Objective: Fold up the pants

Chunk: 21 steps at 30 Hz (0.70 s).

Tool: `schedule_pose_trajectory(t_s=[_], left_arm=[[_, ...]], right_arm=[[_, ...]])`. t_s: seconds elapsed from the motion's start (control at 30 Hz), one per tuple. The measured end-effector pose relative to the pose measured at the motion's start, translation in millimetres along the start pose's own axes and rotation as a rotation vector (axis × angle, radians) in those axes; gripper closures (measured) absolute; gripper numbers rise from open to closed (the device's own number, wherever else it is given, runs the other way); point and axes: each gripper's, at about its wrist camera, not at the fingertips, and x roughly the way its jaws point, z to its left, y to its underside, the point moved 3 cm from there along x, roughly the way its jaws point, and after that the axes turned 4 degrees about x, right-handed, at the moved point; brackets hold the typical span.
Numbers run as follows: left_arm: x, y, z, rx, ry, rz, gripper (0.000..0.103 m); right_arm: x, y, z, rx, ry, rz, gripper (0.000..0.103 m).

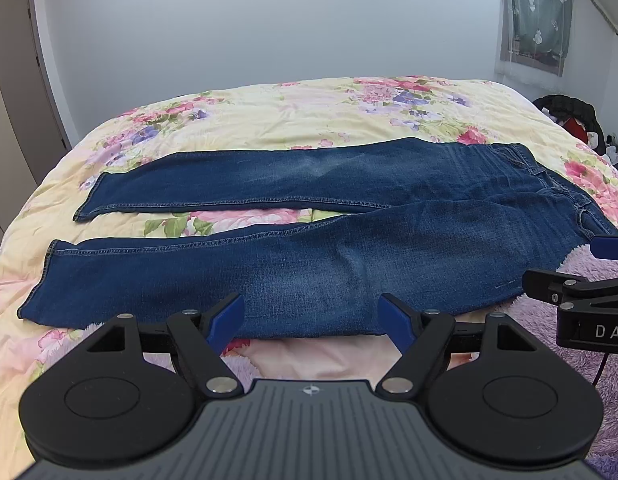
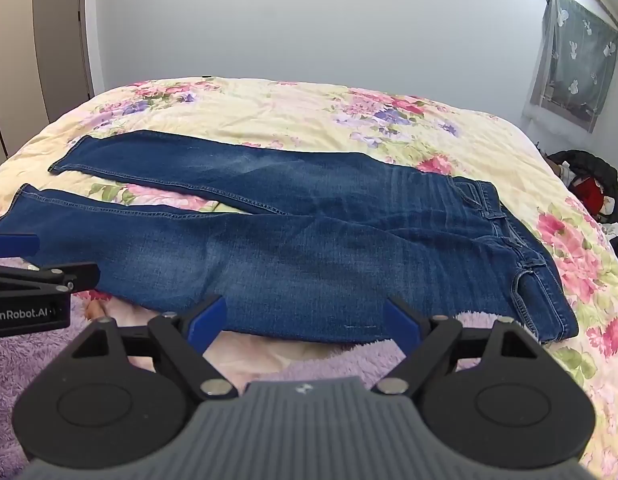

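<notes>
Jeans (image 1: pixel 309 240) lie flat and unfolded across the floral bedspread (image 1: pixel 293 112), waistband right, while left gripper (image 1: pixel 311 322) and right gripper (image 2: pixel 305 320) hover wide-jawed and empty at the near leg's edge, likely about to pinch it for folding over the far leg.

- Dark blue jeans (image 1: pixel 349 216) lie spread flat across the flowered bed (image 1: pixel 269 116).
- Waistband toward the right, both legs stretching left, slightly parted.
- Hems lie open, unfolded.

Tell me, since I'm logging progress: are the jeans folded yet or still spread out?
Spread out. The jeans lie flat across the floral bedspread, both legs side by side with a gap between them, no layer doubled over.
</notes>
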Motion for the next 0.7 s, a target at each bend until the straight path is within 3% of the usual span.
schedule_pose_trajectory(t_s=[0.7], left_arm=[[0.8, -1.4, -9.2, -0.002, 0.005, 0.005, 0.014]], right_arm=[[-2.4, 1.5, -1.8, 0.004, -0.004, 0.006, 0.021]])
